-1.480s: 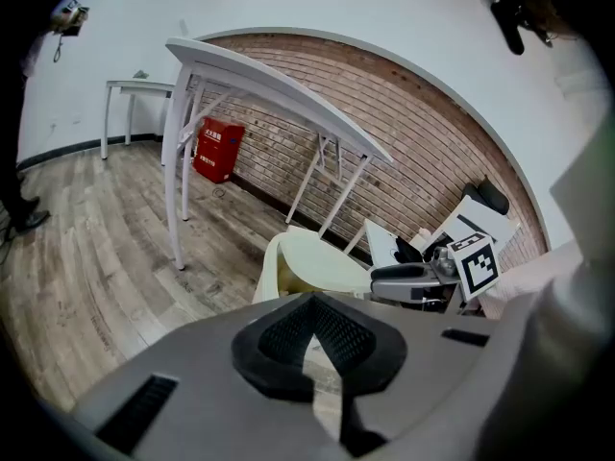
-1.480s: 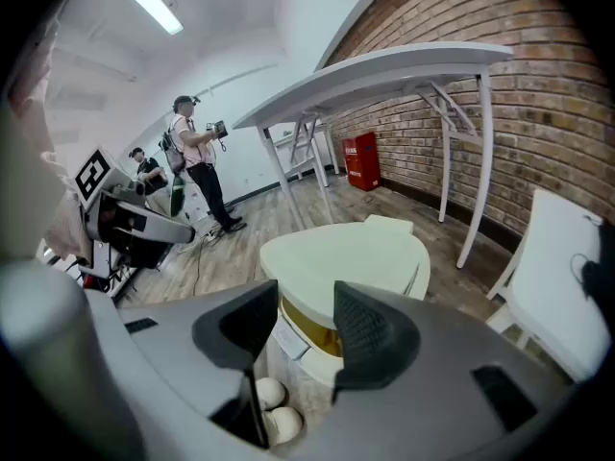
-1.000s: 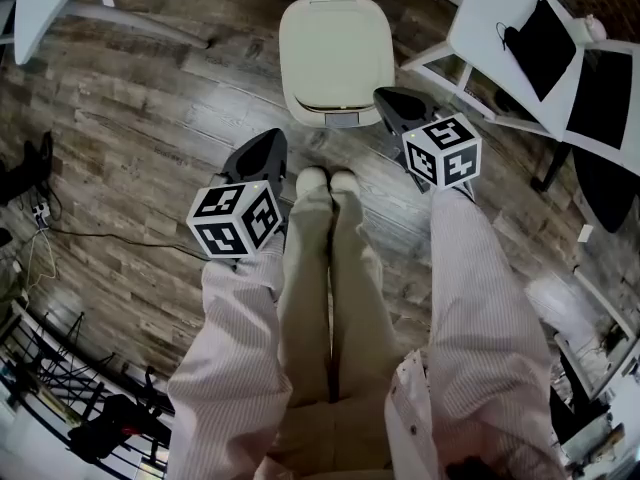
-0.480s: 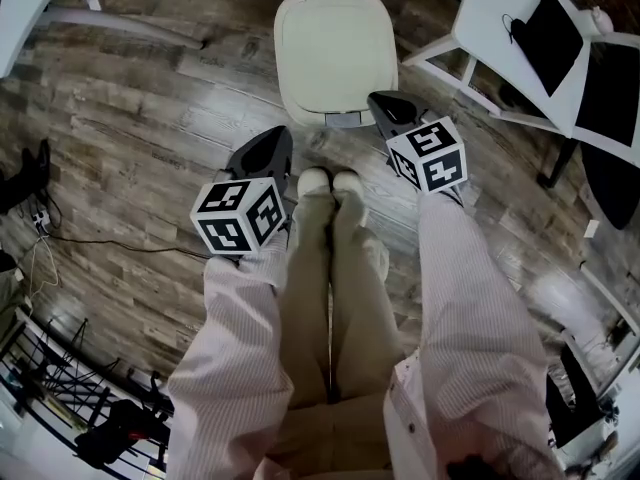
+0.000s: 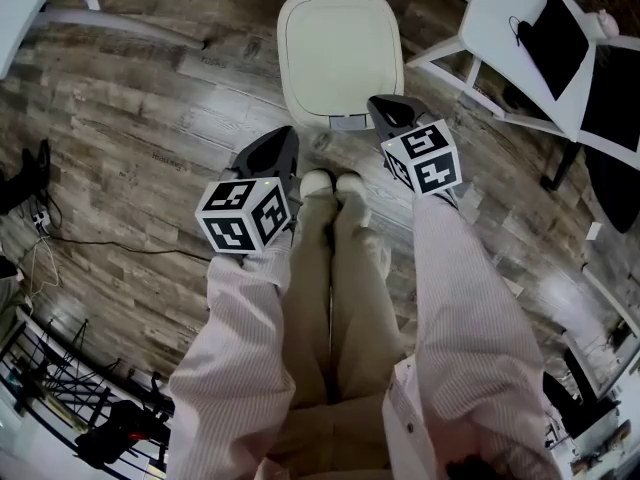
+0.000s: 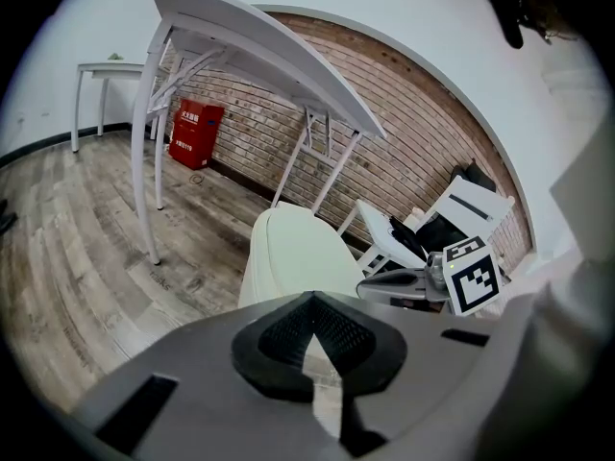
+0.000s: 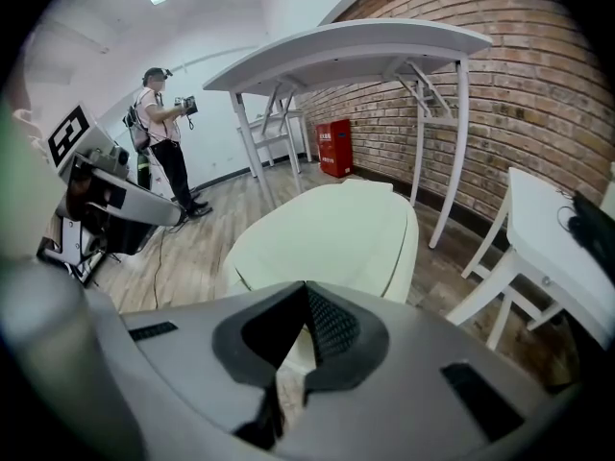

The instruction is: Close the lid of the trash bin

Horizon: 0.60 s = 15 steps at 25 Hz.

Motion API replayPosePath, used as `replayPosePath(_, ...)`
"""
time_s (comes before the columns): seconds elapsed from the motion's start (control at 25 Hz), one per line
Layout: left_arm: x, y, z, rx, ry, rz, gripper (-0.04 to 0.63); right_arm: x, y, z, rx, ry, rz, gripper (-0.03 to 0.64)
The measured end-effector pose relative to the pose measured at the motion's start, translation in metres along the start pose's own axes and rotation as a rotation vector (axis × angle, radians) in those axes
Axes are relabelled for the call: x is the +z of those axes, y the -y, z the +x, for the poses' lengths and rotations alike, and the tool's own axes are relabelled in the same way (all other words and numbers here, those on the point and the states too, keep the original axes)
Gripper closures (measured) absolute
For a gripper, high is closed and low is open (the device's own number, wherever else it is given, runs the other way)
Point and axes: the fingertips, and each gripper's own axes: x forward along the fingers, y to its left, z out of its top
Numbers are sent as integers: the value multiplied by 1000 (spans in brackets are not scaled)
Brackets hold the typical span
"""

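Note:
A cream trash bin (image 5: 340, 48) stands on the wood floor ahead of the person's feet, its lid lying flat down on it. The left gripper (image 5: 283, 140) hovers in front of the bin and to its left, jaws shut with nothing between them. At the bin's front right corner the right gripper (image 5: 385, 106) is also shut and empty, touching nothing that I can see. The left gripper view shows the bin (image 6: 288, 257) past the closed tips of the left gripper (image 6: 309, 298). The bin (image 7: 336, 238) fills the right gripper view beyond the right gripper (image 7: 306, 288).
White folding tables stand to the right (image 5: 520, 38) and at the upper left (image 5: 30, 8). Cables (image 5: 60, 233) trail over the floor at the left. A red box (image 6: 195, 134) sits by the brick wall. A person (image 7: 163, 137) stands at the back. The wearer's shoes (image 5: 333, 183) are near the bin.
Both grippers have sunk a little and drawn slightly in toward the wearer's feet. The bin's lid has stayed down and both grippers have stayed shut.

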Motion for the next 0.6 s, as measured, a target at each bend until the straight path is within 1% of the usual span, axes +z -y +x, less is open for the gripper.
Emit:
replayPosePath(0.28,0,-2,3,0,-8,-6,601,-2,-1,3,-17,-25,-37,614)
replayPosePath(0.6,0,4,9,-7,-14,-10,601,-3,-1,4,-21,-55,-43,614)
